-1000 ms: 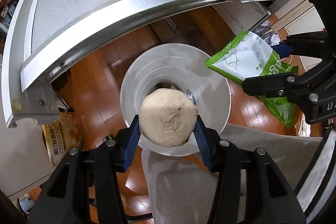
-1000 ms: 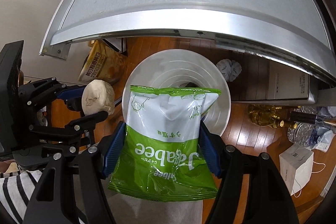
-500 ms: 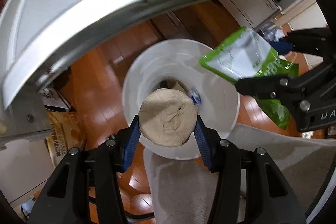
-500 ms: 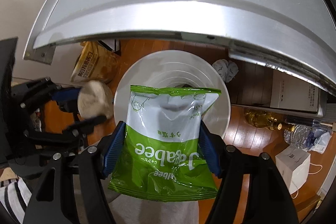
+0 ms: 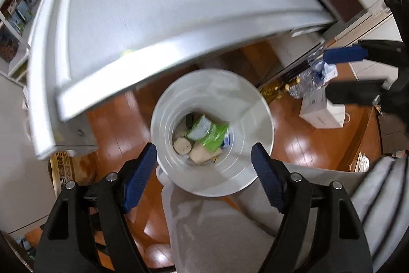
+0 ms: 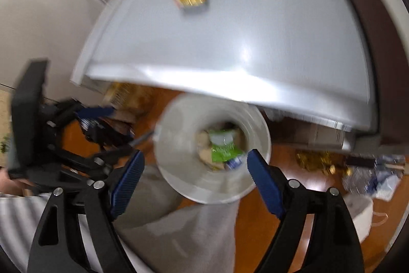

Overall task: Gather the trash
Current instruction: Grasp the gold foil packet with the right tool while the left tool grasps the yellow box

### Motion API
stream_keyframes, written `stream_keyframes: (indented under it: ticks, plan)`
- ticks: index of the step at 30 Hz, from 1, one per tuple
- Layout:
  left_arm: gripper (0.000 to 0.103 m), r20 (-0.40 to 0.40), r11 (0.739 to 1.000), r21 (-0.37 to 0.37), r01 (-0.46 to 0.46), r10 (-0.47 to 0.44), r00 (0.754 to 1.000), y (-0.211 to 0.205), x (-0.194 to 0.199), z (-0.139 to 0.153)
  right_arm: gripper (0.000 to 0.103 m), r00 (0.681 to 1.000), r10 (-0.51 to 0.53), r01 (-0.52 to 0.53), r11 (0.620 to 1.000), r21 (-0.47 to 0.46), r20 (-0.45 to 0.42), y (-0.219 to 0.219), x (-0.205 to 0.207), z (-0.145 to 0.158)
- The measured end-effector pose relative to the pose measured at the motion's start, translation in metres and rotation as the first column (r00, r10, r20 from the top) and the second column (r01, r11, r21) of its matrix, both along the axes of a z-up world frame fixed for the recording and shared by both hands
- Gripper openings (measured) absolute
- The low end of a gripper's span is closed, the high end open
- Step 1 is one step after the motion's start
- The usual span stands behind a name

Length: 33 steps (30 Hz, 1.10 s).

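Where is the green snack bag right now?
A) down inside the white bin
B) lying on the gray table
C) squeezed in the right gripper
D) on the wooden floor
A: the green snack bag lies at the bottom of the white bin, and the right gripper is open with nothing between its fingers.
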<state>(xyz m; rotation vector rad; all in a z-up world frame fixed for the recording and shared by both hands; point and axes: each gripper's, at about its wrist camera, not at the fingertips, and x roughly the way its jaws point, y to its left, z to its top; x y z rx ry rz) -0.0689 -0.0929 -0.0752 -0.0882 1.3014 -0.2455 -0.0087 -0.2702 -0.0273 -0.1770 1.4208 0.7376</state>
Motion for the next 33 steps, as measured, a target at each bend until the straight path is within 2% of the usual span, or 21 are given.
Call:
stream_keyframes:
  ticks: [4, 5, 6, 8, 10, 16, 23, 29, 33]
  plan:
    - [0.077, 0.085, 0.999, 0.026, -0.027, 0.025, 0.996, 0.004, 0.006, 0.032, 0.081, 0.998, -0.034, 0.029, 0.997, 0.077, 0.056, 0.014, 0.019, 0.032]
    - [0.079, 0.11, 0.998, 0.042, -0.039, 0.034, 0.993, 0.005, 0.009, 0.039, 0.081, 0.998, -0.045, 0.039, 0.993, 0.109, 0.05, 0.02, 0.028, 0.036]
    - [0.088, 0.138, 0.996, 0.066, -0.058, 0.048, 0.989, 0.007, 0.012, 0.046, 0.081, 0.998, -0.056, 0.05, 0.99, 0.133, 0.039, 0.024, 0.034, 0.038]
    - [0.092, 0.219, 0.986, 0.117, -0.119, 0.091, 0.972, 0.012, 0.018, 0.063, 0.081, 0.997, -0.075, 0.074, 0.983, 0.167, 0.003, 0.038, 0.05, 0.037]
    - [0.092, 0.258, 0.977, 0.141, -0.157, 0.117, 0.959, 0.021, 0.025, 0.073, 0.081, 0.997, -0.079, 0.079, 0.981, 0.177, -0.007, 0.049, 0.058, 0.034]
    - [0.092, 0.267, 0.959, 0.183, -0.218, 0.165, 0.95, 0.048, 0.031, 0.07, 0.081, 0.998, -0.038, 0.048, 0.973, 0.227, -0.05, 0.095, 0.079, 0.023]
    - [0.092, 0.261, 0.954, 0.149, -0.262, 0.218, 0.941, 0.075, 0.03, 0.069, 0.081, 0.996, -0.027, 0.042, 0.983, 0.177, -0.086, 0.129, 0.099, 0.003]
    - [0.092, 0.268, 0.958, 0.149, -0.244, 0.199, 0.943, 0.081, 0.045, 0.069, 0.081, 0.997, -0.08, 0.081, 0.995, 0.061, -0.017, 0.106, 0.114, -0.001]
    - [0.092, 0.279, 0.96, 0.167, -0.224, 0.172, 0.945, 0.081, 0.058, 0.071, 0.081, 0.991, -0.13, 0.129, 0.991, 0.023, 0.013, 0.088, 0.126, -0.002]
